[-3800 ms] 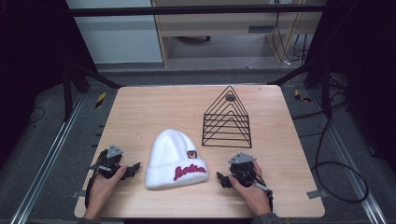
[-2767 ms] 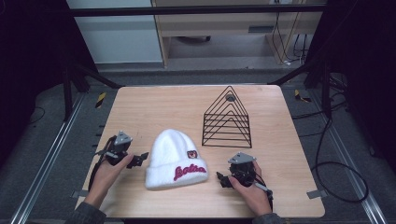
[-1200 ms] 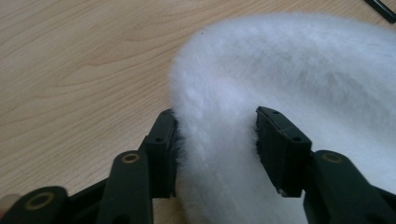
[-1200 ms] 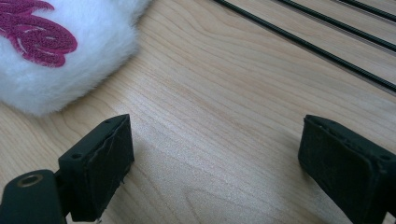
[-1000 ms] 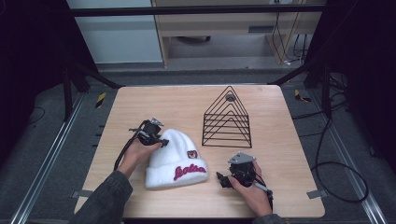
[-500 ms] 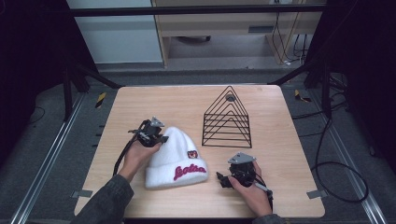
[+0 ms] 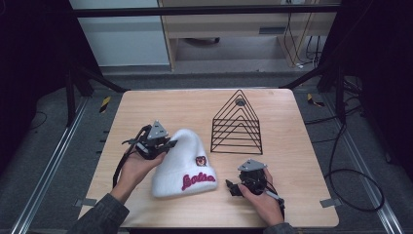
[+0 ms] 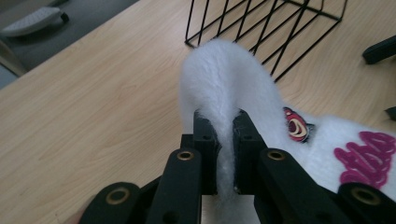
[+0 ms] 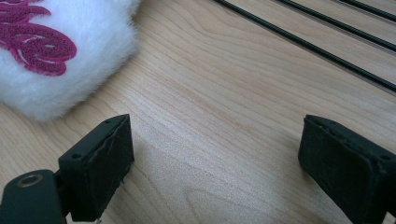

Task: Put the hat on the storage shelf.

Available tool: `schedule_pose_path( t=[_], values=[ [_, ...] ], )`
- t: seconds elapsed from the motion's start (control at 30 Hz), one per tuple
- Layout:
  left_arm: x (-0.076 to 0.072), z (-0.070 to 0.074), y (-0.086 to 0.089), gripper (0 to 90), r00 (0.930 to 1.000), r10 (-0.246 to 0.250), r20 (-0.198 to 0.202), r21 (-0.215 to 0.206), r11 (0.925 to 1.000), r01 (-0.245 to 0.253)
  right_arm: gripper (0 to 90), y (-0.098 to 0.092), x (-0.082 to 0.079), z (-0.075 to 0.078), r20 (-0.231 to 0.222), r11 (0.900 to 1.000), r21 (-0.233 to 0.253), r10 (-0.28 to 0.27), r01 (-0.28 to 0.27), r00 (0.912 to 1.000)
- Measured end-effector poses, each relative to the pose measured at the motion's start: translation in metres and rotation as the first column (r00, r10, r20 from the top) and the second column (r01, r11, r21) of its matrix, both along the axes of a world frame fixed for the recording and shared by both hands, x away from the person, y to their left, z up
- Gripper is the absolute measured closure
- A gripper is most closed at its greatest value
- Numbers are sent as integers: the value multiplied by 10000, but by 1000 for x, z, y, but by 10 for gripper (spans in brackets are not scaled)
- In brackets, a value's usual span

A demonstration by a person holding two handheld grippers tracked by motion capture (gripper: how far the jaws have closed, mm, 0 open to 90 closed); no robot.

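A fluffy white knit beanie (image 7: 182, 163) with magenta script lettering and a small round badge lies at about 7 o'clock from the centre of the light wooden table (image 7: 146, 107), its cuff toward the person and its crown pointing to 11 o'clock. The left gripper (image 7: 165, 144), held in the person's left hand (image 7: 134, 168), is clamped on the beanie's crown at the hat's 10 o'clock edge; in the left gripper view its two black jaws pinch a raised ridge of white fleece (image 8: 229, 93) between them, with the badge (image 8: 295, 126) just to the right of the jaws. The right gripper (image 7: 233, 187), held in the right hand (image 7: 263, 200), rests on the tabletop at 5 o'clock, just beside the beanie's cuff, jaws spread wide with bare wood (image 9: 215, 140) between them and nothing grasped. A black wire triangular rack (image 7: 236, 124) stands upright at 1 o'clock from the beanie, near its crown but apart from it, and at 12 o'clock from the right gripper.
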State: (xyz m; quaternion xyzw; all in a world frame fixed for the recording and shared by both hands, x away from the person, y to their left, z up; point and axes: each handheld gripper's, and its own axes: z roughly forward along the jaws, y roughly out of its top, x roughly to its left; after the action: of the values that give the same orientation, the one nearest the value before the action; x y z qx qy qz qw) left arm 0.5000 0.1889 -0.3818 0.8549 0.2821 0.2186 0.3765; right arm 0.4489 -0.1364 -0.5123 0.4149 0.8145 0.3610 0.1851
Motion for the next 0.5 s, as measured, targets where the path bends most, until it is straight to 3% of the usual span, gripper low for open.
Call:
schedule_pose_path(
  t=[0.27,0.47,0.5],
  values=[
    [-15,39,-8,828,9963,-499,699,45,9988,498,105,0,0,0,-5,10000,0,4,-4,10000],
    [-24,82,-9,828,9863,-810,1440,-13,9966,820,114,0,0,0,-19,10000,18,-12,12,10000],
    [-24,82,-9,828,9863,-810,1440,-13,9966,820,114,0,0,0,-19,10000,18,-12,12,10000]
  ],
)
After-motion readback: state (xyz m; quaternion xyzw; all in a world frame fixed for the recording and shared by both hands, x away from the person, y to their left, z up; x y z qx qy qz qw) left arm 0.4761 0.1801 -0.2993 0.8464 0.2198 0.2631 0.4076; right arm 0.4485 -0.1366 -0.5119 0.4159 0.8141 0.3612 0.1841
